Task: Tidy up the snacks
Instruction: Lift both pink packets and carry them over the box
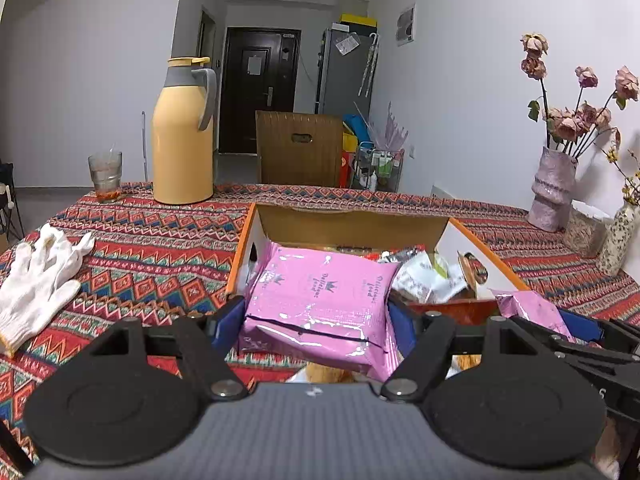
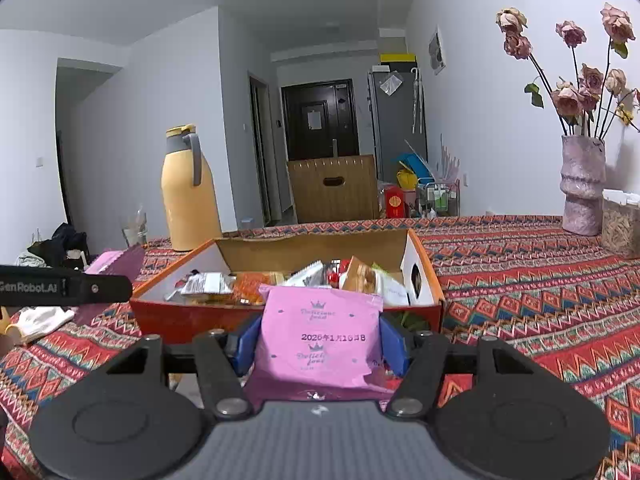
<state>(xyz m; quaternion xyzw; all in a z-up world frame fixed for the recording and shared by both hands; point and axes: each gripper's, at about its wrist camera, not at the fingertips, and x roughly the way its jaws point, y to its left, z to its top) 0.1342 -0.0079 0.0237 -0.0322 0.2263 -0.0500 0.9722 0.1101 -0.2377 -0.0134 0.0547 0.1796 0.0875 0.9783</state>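
Pinching one pink packet in my left claw and another in my right claw, with the snack box at twelve o'clock.

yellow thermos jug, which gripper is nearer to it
Left. The left gripper, shut on a pink snack packet, sits at the snack box's corner below the yellow thermos jug. The right gripper, with its own pink packet, is further along the box, away from it.
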